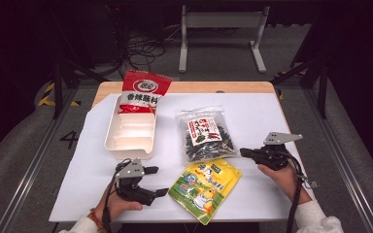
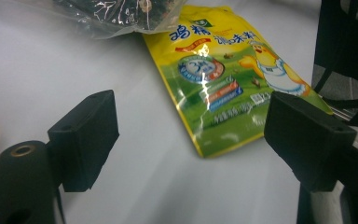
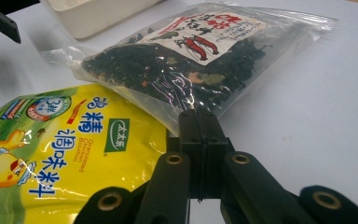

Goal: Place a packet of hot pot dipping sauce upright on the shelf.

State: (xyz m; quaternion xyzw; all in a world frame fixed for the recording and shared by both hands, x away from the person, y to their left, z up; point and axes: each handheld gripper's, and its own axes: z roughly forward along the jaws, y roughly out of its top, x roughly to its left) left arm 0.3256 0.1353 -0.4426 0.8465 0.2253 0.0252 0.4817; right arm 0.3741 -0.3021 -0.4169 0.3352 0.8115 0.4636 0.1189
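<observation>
Yellow seasoning pouch [image 1: 205, 189] lying flat on white table cover [image 1: 272, 116] between both grippers; likely light, slippery, floppy, best pinched at an edge. Left gripper [image 2: 191, 135] gaping empty; right gripper [image 3: 200, 135] closed, empty.

The packet [image 1: 205, 189] at six o'clock is yellow and green with blue lettering and a cartoon chick. The clear bag [image 1: 207, 134] at centre shows dark contents under a white-and-red label. At eleven o'clock, a red packet [image 1: 141, 92] stands in a cream box [image 1: 129, 143].
</observation>
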